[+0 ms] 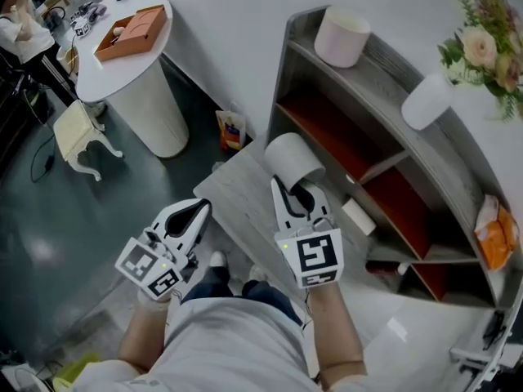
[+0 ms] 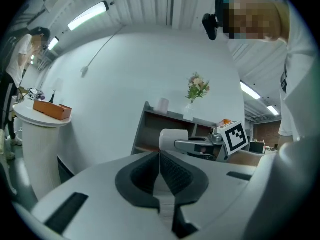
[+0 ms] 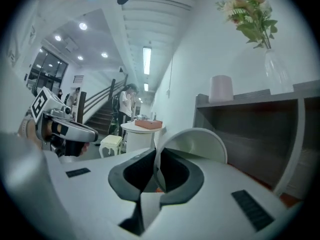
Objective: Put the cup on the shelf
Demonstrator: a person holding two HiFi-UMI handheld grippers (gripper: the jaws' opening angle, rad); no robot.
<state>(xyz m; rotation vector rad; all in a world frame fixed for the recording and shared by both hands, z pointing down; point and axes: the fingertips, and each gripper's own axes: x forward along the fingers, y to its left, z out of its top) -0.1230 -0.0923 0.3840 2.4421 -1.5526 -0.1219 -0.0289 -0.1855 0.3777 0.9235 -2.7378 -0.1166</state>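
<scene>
Holding the white cup (image 1: 292, 160) by its wall, our right tool (image 1: 299, 188) has its jaws pinched narrow on the rim, with one pad inside the cup and one outside. The cup is tipped sideways in the air over the grey worktop (image 1: 237, 190), near the edge that faces the shelf unit (image 1: 384, 80), and touches neither. Our left tool (image 1: 200, 209) hangs off the worktop's opposite edge, apart from the right one, with its jaws pressed together and nothing between them. On the shelf unit's top board we see a second pale cup (image 1: 341, 36) and a white vase (image 1: 426, 100) of flowers (image 1: 486, 47). A small white block (image 1: 358, 216) lies at the worktop's shelf-side edge. An orange packet (image 1: 496, 233) sits in a compartment at the shelf unit's far right end.
</scene>
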